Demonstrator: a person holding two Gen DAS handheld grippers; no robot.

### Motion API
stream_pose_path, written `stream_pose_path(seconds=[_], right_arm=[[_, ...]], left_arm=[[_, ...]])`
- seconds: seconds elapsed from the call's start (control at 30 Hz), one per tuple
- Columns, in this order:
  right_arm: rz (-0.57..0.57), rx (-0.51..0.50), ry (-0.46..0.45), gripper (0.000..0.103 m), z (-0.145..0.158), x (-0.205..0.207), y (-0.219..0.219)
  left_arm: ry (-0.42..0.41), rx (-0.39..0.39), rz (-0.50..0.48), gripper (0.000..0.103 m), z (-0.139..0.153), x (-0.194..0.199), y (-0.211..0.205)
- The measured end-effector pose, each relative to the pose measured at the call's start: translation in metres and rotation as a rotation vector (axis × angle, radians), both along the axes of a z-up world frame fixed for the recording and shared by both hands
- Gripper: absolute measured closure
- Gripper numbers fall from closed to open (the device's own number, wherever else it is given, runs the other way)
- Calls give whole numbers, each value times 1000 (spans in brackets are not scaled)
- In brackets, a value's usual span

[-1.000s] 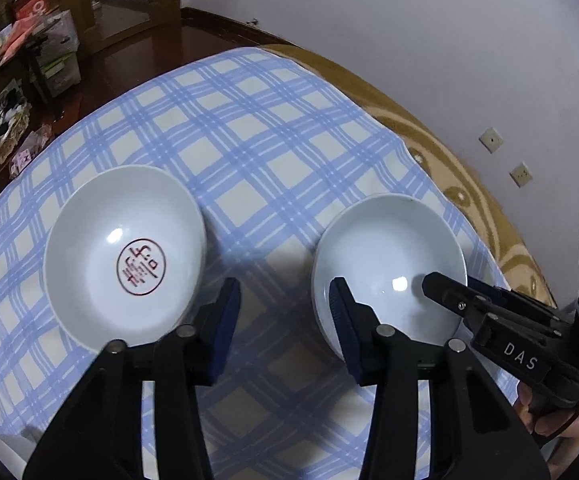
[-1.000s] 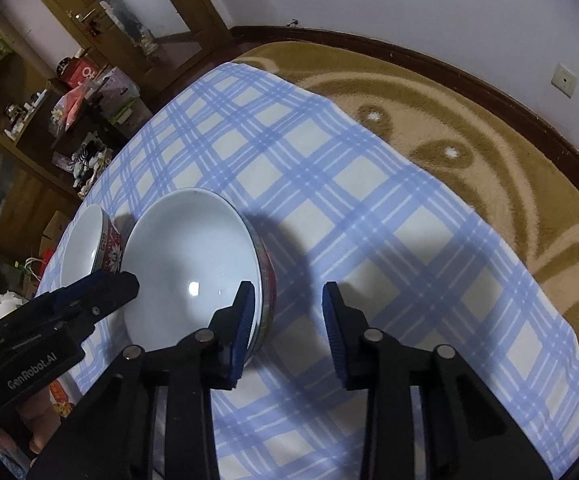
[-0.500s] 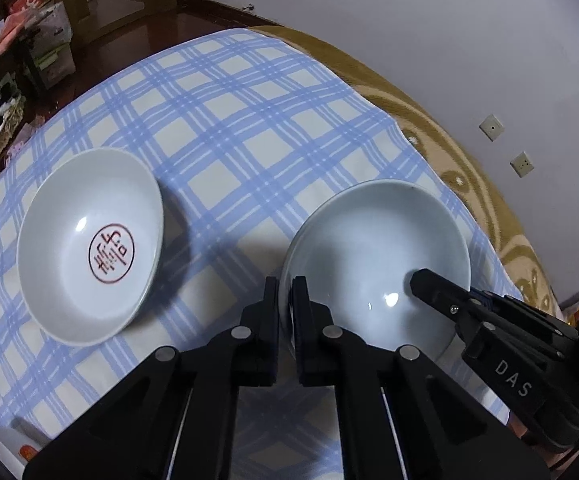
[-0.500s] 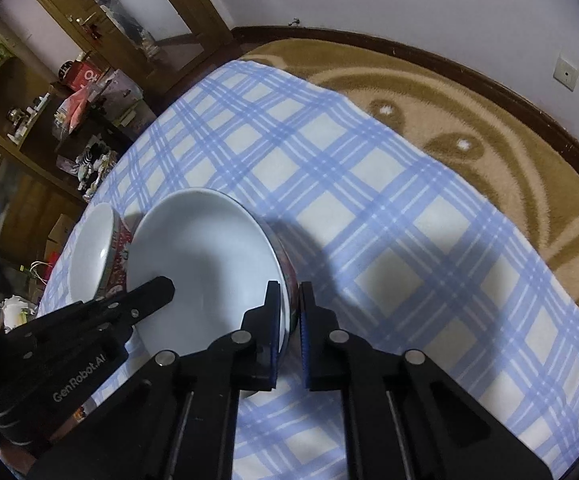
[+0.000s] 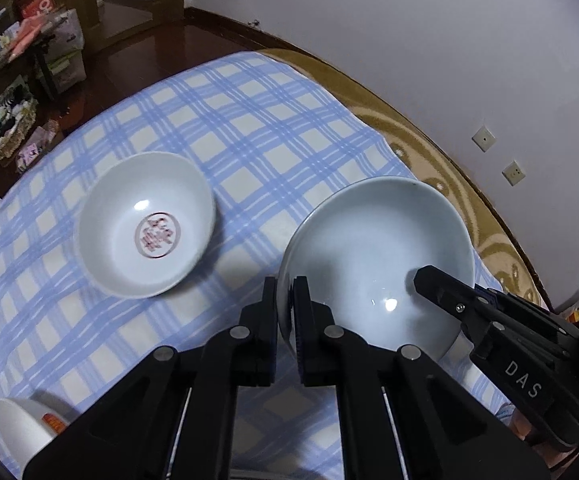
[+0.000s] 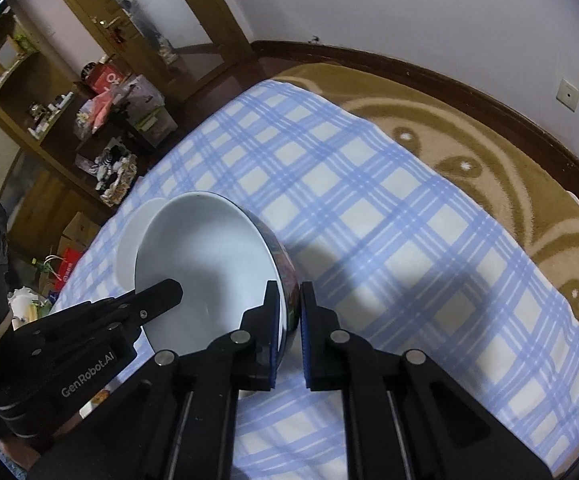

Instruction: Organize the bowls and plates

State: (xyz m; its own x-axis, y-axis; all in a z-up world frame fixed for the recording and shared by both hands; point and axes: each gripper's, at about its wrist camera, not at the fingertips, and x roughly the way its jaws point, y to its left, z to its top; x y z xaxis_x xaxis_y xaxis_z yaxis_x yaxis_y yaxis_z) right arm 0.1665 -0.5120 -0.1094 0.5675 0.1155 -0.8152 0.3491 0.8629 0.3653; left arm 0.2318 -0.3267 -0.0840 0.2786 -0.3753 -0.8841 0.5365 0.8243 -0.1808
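Where your fingers stood apart a second ago, both pairs now pinch the pale bowl (image 5: pixel 377 256): left gripper (image 5: pixel 285 292) on its left rim, right gripper (image 6: pixel 289 300) on its right rim. It tilts above the desk (image 5: pixel 249 136), right of the bowl with the red seal (image 5: pixel 145 224).

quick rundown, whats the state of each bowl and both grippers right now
pale blue bowl: tilted, gripped at opposite rims by both grippers
left gripper: shut on its near rim
right gripper: shut on the other rim
bowl with red seal: upright on the checked cloth, empty, untouched
white cup: at the frame edge, state unclear
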Motion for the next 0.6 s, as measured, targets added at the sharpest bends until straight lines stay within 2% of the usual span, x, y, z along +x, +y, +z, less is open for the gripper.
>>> stream_pose_path(seconds=[0.2, 0.37, 0.47, 0.6], right_arm=[[55, -19, -40, 92, 20, -3, 34], [107, -3, -69, 91, 30, -3, 64], [138, 52, -82, 91, 29, -1, 80], [176, 75, -104, 92, 27, 0, 105]], left_arm=[[-30, 13, 49, 94, 18, -8, 35], [-23, 9, 103, 94, 28, -11, 72], [-39, 31, 137, 94, 33, -14, 96], [-42, 36, 209, 94, 37, -19, 130]])
